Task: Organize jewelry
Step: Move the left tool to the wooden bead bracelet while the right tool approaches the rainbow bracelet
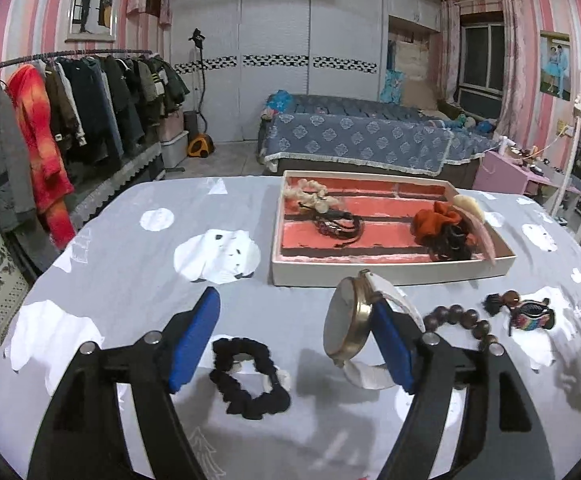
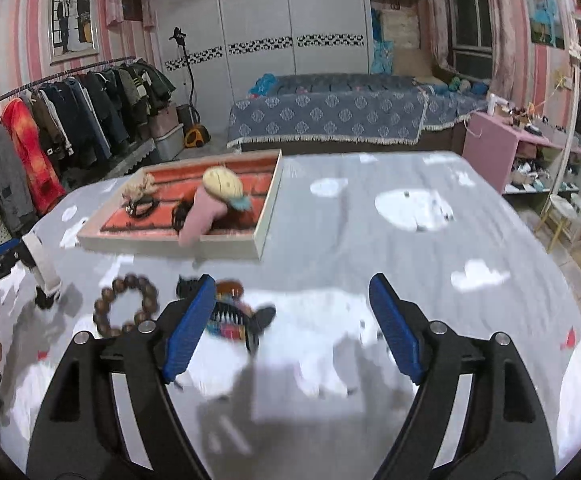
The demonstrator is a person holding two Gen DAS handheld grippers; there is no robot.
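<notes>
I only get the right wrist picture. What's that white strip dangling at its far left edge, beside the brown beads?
Observer: It's the strap of a watch with a gold-rimmed case. The strap seems looped around one finger of the left gripper.
Operator: So that gripper is squeezing it?
Observer: No. Its jaws stand wide apart, and the watch rests against one blue pad only.
Operator: Anything else near it that I'm missing?
Observer: A black scrunchie lies on the tablecloth, under the gap between those fingers.
</notes>
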